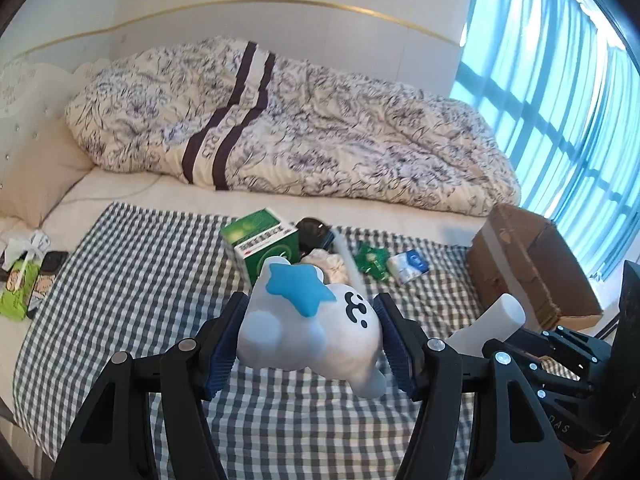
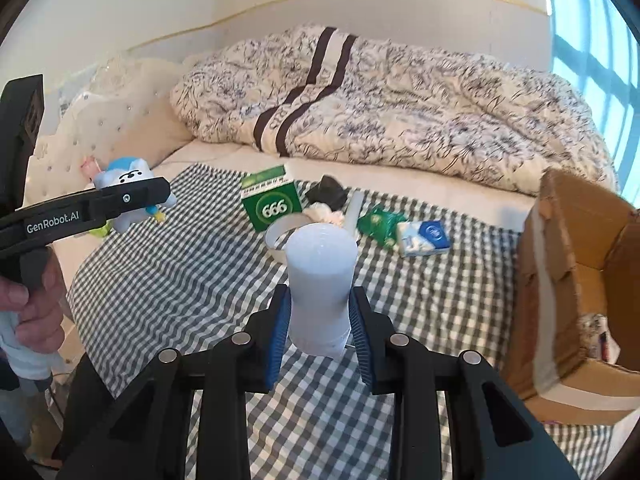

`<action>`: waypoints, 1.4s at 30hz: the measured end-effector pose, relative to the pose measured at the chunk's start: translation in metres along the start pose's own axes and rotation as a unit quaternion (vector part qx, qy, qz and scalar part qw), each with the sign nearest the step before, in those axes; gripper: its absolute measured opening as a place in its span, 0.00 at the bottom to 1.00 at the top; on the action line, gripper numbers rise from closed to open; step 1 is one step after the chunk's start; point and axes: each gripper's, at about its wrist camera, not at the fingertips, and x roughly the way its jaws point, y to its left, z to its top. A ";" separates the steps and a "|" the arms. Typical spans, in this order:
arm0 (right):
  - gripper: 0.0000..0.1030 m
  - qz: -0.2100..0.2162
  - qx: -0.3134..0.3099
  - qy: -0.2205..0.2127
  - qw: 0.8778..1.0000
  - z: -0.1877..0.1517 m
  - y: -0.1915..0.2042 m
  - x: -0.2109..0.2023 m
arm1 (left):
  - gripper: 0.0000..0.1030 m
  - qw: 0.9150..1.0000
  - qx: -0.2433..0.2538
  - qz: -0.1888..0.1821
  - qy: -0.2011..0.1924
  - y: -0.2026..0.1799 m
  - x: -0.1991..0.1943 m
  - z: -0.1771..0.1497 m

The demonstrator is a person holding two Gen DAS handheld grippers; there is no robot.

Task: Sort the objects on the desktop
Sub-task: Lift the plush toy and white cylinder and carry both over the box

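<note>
A bed (image 1: 360,204) fills the room between a white wall and a blue-lit window (image 1: 560,100). One flowered quilt (image 1: 300,120) lies bunched along the wall side of the bed, and one checked cloth (image 1: 140,272) is spread over the near side. One open cardboard box (image 2: 568,280) stands at the cloth's window-side edge.

On the cloth, near its quilt-side edge, lie one green box (image 2: 274,204), one black thing (image 2: 329,192) just behind it, one green packet (image 2: 378,224) and one blue-and-white tissue pack (image 2: 424,238).

Only the right wrist view shows a roll of tape (image 2: 276,236), the hand (image 2: 36,304) holding the left gripper's handle, and inside the cardboard box. Only the left wrist view shows a green pack (image 1: 16,292) beyond the cloth's far side from the cardboard box.

The left gripper (image 1: 312,332) is clamped on one white plush toy (image 1: 312,320) above the cloth. The right gripper (image 2: 320,320) is clamped on one pale cylinder (image 2: 320,280) above the cloth.
</note>
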 end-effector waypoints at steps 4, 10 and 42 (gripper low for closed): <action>0.28 -0.007 0.001 -0.020 1.000 0.003 -0.002 -0.024 | 0.63 1.000 0.007 -0.007 -0.019 -0.013 -0.020 0.005; 0.28 -0.019 0.000 -0.049 0.999 0.008 -0.003 -0.061 | 0.63 0.999 0.018 -0.016 -0.047 -0.031 -0.049 0.011; 0.28 -0.101 0.031 -0.118 0.987 -0.002 -0.063 -0.184 | 0.63 0.988 0.087 -0.094 -0.089 -0.158 -0.089 0.022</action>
